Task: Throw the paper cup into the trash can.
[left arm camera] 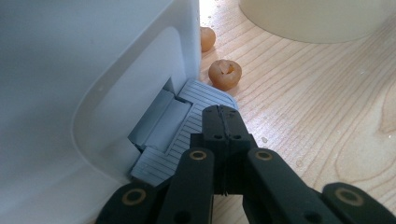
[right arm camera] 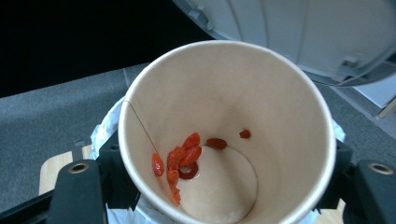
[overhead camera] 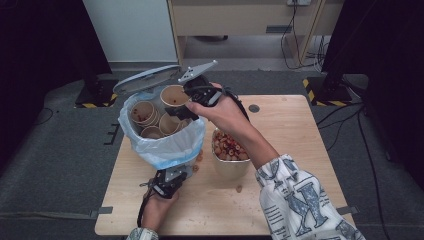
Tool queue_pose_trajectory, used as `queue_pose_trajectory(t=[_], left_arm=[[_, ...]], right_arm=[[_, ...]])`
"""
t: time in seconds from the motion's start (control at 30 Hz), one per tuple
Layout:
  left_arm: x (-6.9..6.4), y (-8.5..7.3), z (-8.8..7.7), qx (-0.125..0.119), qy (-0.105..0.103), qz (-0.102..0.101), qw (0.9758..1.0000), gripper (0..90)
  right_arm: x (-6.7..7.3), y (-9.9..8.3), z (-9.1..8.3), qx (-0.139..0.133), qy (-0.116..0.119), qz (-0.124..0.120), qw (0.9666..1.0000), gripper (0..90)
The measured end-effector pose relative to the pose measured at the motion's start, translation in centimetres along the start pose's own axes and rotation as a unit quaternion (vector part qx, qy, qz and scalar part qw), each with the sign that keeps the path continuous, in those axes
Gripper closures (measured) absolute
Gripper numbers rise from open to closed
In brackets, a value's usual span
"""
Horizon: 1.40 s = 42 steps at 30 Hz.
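Observation:
A white pedal bin (overhead camera: 165, 145) lined with a pale blue bag stands at the table's left, its lid (overhead camera: 145, 78) raised. Several used paper cups lie inside it. My right gripper (overhead camera: 192, 102) is shut on a paper cup (overhead camera: 174, 96) held over the bin's mouth. In the right gripper view that cup (right arm camera: 261, 107) sits between the jaws of the right gripper (right arm camera: 224, 177), tilted toward the camera, with a few red dried fruit bits at its bottom. My left gripper (left arm camera: 223, 116) is shut, its tips resting on the bin's grey ribbed pedal (left arm camera: 187, 121).
A round tub (overhead camera: 230, 150) full of dried fruit stands right of the bin. Loose brown fruit pieces (left arm camera: 225, 73) lie on the wooden table (overhead camera: 280, 125) near the pedal. The raised lid (right arm camera: 303, 32) hangs just beyond the held cup.

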<state>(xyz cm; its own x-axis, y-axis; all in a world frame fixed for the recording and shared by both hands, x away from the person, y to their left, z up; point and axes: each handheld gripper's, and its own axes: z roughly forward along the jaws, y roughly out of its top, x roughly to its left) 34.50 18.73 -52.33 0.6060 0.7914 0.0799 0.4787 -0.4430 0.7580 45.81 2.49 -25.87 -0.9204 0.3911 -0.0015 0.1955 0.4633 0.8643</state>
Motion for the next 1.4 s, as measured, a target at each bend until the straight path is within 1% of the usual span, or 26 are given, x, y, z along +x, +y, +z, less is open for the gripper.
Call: queue_pose_trajectory(t=[0.53, 0.63, 0.67, 0.8, 0.93, 0.97, 1.03, 1.1, 1.17, 1.4], left_arm=[[0.0, 0.0, 0.0, 0.0, -0.001, -0.002, 1.0, 89.9], [0.0, 0.0, 0.0, 0.0, -0.001, -0.003, 1.0, 89.9], [0.0, 0.0, 0.0, 0.0, -0.001, -0.003, 1.0, 89.9], [0.0, 0.0, 0.0, 0.0, -0.002, -0.003, 1.0, 89.9], [0.1, 0.0, 0.0, 0.0, -0.003, -0.003, 1.0, 89.9], [0.1, 0.0, 0.0, 0.0, -0.003, -0.003, 1.0, 89.9], [0.1, 0.0, 0.0, 0.0, -0.003, -0.003, 1.0, 89.9], [0.1, 0.0, 0.0, 0.0, -0.003, -0.003, 1.0, 89.9], [0.1, 0.0, 0.0, 0.0, -0.003, -0.003, 1.0, 89.9], [0.1, 0.0, 0.0, 0.0, -0.003, -0.003, 1.0, 89.9]], right_arm=[[1.1, 0.1, 3.4, 0.008, 0.021, -0.003, 0.9997, 28.4], [1.2, 0.1, 3.8, 0.007, 0.021, -0.005, 0.9997, 28.4], [1.2, 0.1, 4.0, 0.009, 0.02, -0.002, 0.9998, 28.3], [1.2, -0.1, 4.6, 0.015, 0.02, -0.006, 0.9997, 28.1], [1.2, -0.3, 4.9, 0.023, 0.016, -0.007, 0.9996, 26.5], [1.2, -0.3, 4.9, 0.021, 0.014, -0.011, 0.9996, 23.7], [1.3, -0.4, 5.0, 0.018, 0.018, -0.009, 0.9996, 16.8], [1.3, -0.5, 5.0, 0.017, 0.024, -0.007, 0.9995, 13.5], [1.4, -0.5, 4.9, 0.016, 0.018, -0.01, 0.9997, 12.8], [0.8, -0.8, 4.3, 0.014, 0.013, -0.001, 0.9998, 11.6]])
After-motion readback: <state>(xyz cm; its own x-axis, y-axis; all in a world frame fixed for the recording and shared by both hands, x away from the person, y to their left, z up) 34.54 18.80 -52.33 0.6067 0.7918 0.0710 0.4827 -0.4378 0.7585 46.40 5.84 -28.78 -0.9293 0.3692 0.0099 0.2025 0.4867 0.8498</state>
